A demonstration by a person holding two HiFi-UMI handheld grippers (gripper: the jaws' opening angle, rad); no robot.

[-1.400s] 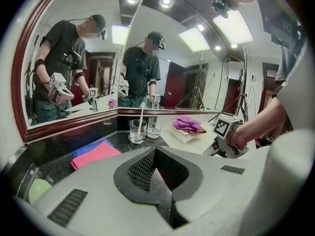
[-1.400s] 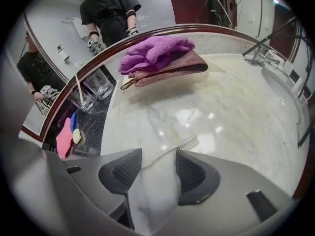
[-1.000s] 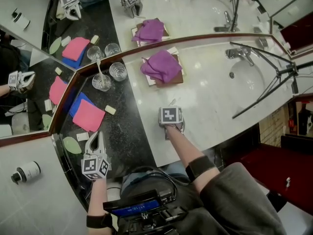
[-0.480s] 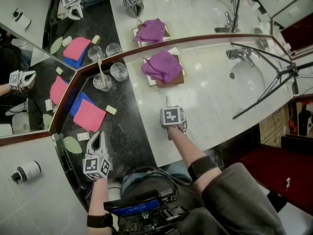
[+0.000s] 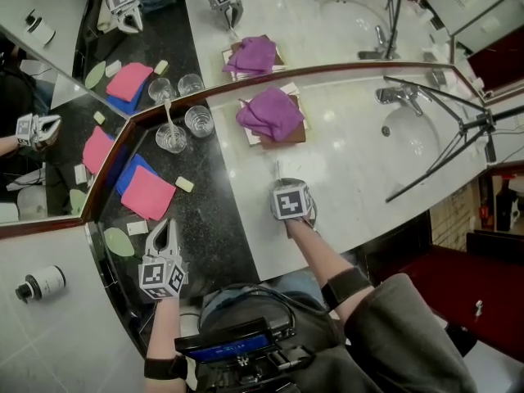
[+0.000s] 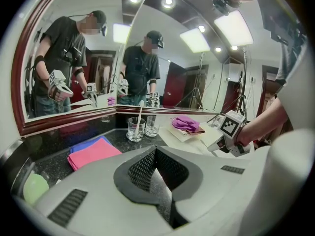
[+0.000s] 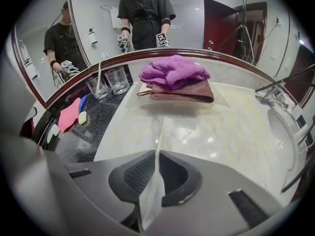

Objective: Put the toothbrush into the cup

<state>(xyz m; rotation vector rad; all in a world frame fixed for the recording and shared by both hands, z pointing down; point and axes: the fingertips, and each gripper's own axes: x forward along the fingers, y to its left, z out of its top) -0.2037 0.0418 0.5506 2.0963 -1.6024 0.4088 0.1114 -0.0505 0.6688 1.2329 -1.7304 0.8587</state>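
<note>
Right gripper [image 7: 157, 152], jaws just closed, pinches the toothbrush [image 7: 165, 126].

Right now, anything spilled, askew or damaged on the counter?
Nothing stands out. The empty glass and the occupied glass stand upright, no spill shows, and the right gripper has just closed its jaws on the toothbrush.

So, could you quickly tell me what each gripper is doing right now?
Left gripper: shut, empty.
Right gripper: jaws just closed, gripping the toothbrush.

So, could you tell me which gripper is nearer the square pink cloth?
Left. The left gripper is just short of the square pink cloth; the right gripper is over white marble.
</note>
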